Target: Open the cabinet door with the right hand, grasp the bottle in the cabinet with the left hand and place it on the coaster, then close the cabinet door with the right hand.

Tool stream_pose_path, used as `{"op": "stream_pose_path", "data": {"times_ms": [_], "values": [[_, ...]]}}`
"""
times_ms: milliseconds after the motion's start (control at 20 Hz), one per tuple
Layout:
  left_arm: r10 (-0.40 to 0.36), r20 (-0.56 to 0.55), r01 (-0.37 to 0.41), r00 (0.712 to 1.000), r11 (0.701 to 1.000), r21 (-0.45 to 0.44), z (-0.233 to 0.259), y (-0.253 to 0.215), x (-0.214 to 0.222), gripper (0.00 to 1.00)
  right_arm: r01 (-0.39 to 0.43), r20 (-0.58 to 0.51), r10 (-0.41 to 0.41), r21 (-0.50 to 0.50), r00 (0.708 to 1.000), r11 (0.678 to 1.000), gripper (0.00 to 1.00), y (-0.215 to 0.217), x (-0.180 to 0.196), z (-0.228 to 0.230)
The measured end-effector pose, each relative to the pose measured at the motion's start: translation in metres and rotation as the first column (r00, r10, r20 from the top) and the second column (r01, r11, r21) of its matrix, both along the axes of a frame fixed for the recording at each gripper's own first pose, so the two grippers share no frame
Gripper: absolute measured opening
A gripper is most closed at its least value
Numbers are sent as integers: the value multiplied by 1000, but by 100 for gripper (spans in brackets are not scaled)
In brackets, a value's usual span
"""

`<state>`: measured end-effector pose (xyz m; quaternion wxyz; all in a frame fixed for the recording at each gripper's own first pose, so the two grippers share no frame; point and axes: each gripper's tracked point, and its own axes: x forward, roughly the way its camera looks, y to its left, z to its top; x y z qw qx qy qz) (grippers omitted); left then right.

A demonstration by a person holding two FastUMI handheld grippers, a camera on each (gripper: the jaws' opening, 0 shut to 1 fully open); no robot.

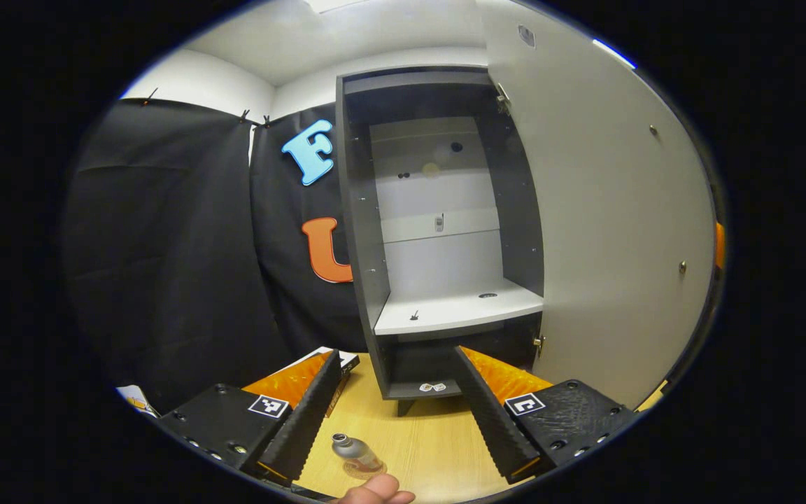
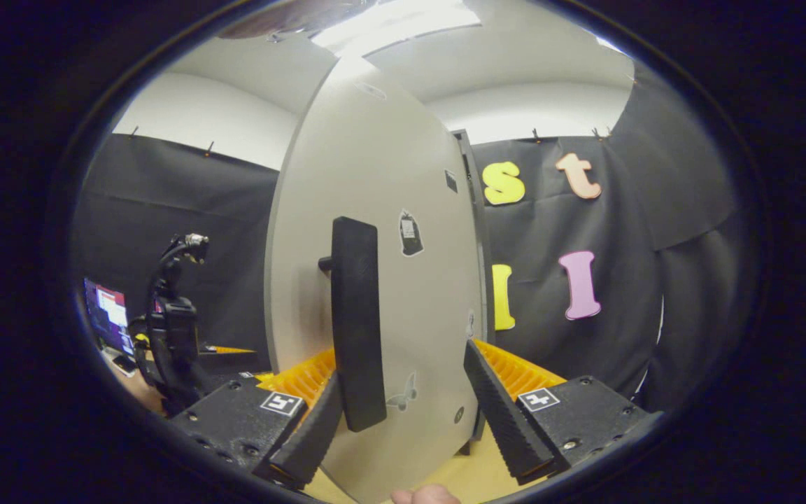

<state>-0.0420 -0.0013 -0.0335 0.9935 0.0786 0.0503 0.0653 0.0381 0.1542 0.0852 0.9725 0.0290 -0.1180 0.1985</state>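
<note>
The cabinet [image 1: 364, 231] stands with its pale door [image 1: 613, 231] swung wide to the right, and its white shelf [image 1: 459, 311] is bare. A small silver-capped bottle [image 1: 354, 450] stands on a brownish coaster [image 1: 368, 467] on the wooden table, low between the fingers of my left gripper [image 1: 397, 353], which is open and touches nothing. In the right gripper view the door's outer face [image 2: 410, 294] is close ahead with its black vertical handle [image 2: 355, 322]. My right gripper [image 2: 403, 364] is open, the handle between its fingers, nearer the left one.
The wooden table [image 1: 431, 434] runs up to the cabinet's foot. A flat box [image 1: 345, 362] lies left of the cabinet. A screen [image 2: 105, 315] and a black stand with cables [image 2: 172, 329] are at the far left. A thumb [image 1: 375, 491] shows at the bottom edge.
</note>
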Motion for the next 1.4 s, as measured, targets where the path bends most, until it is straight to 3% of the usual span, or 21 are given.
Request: {"op": "stream_pose_path", "data": {"times_ms": [150,350,600,700,850,1000,1100,1200,1250,1300,1400], "values": [[-22,-2,22,1000,999,-23,1,1,3,96,-14,-78,13,-6,997,1000,97,-5,-11,-3],[-62,24,63,998,997,-40,7,1,12,96,-6,-90,8,28,996,1000,96,-15,-25,11],[-90,32,91,995,994,-64,8,4,18,96,-125,-117,119,-42,986,991,96,27,-25,13],[-87,31,89,996,994,-63,6,10,17,96,-129,-88,123,-69,988,989,96,39,-20,16],[-67,31,69,997,995,-70,5,28,13,96,-119,-98,113,-68,989,990,96,54,0,9],[-36,10,36,999,997,-65,-1,49,2,96,-195,-131,190,-24,973,980,96,78,8,10],[-1,5,1,1000,998,-69,-4,64,-5,100,-219,-114,212,-47,971,975,96,90,13,14],[35,0,-35,999,997,-70,-5,80,-13,96,-239,-113,231,-63,966,969,96,103,19,15],[51,-2,-51,999,996,-70,-6,88,-15,96,-250,-118,243,-49,963,967,90,106,24,16],[63,-2,-63,998,995,-71,-7,93,-17,96,-271,-135,264,-30,955,962,96,110,28,14],[75,-11,-76,997,994,-84,-9,100,-19,96,-313,-162,311,18,936,950,100,121,34,13]]}}
